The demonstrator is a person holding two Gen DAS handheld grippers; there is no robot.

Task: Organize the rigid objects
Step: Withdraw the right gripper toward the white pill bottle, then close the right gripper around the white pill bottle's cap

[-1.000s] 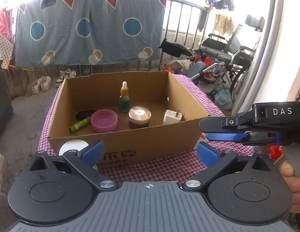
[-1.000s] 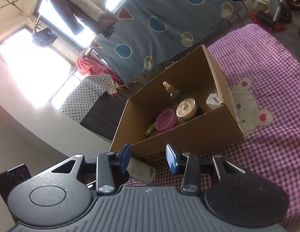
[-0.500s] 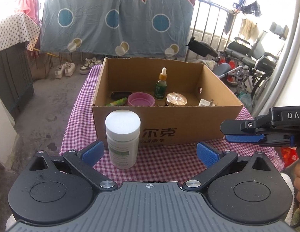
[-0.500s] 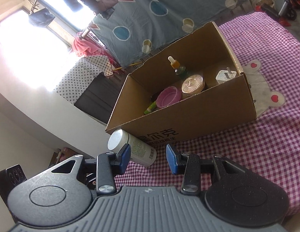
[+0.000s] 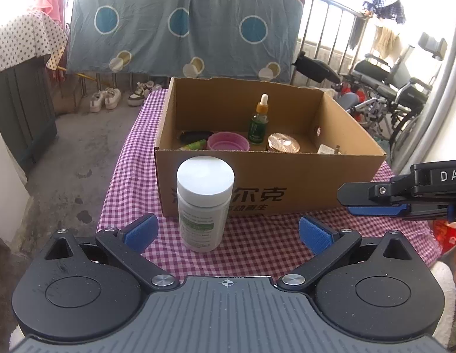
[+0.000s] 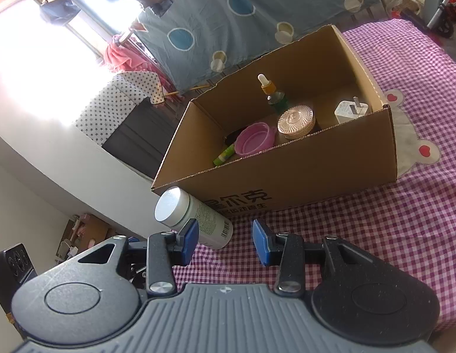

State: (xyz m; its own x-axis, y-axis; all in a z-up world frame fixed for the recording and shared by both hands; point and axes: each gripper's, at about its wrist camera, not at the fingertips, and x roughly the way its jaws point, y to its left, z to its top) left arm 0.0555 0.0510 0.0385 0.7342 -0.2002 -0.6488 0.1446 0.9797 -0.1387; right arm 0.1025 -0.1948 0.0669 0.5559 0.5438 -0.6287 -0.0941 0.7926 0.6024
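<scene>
The white bottle (image 5: 205,206) stood upright on the checked counter (image 5: 266,244), just before the cardboard box (image 5: 310,182). The left gripper (image 5: 227,232) was open and empty; the right gripper (image 6: 224,242) likewise. Best practice: centre the left gripper's pads on the bottle's body, below the cap.

We have drawn both grippers back from the cardboard box (image 5: 272,182). The white bottle (image 5: 204,206), a second ago half hidden low at the box's front, now stands in full view before it, between the left gripper (image 5: 226,232)'s spread fingers.
</scene>
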